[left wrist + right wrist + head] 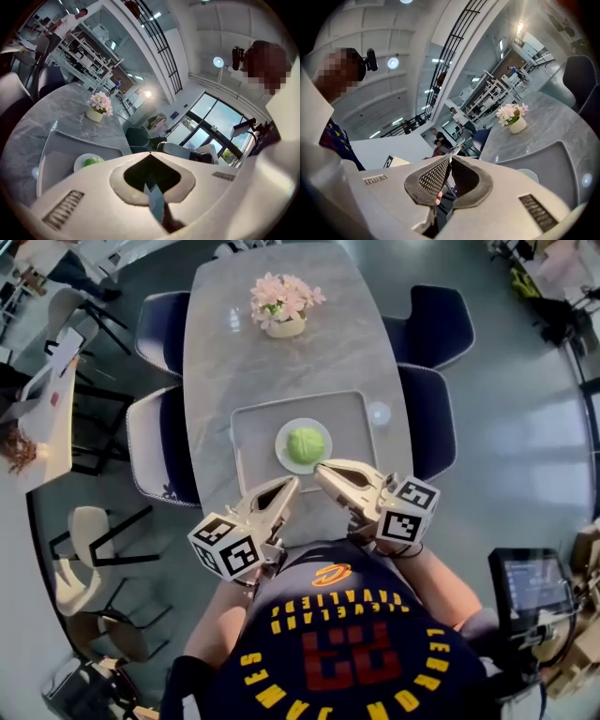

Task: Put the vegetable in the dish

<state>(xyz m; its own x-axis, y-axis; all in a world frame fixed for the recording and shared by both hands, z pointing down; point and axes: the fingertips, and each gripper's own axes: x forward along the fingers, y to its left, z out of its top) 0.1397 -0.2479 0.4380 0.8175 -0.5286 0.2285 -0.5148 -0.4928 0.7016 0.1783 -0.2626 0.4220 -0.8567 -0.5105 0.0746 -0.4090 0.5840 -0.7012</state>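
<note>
- The left gripper (pixel 292 482) is held over the near rim of the tray (pixel 251 432), jaws pressed together on nothing.
- The vegetable (pixel 306 444) is seated in the dish (pixel 282 448) mid-tray, with bare tray floor seen on all sides.
- The right gripper (pixel 320 468), likewise closed and empty, is poised just beside the dish's near edge.

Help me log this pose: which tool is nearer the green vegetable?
Right. The right tool is at the near edge of the dish holding the vegetable; the left tool sits farther back, off the dish's near-left.
</note>
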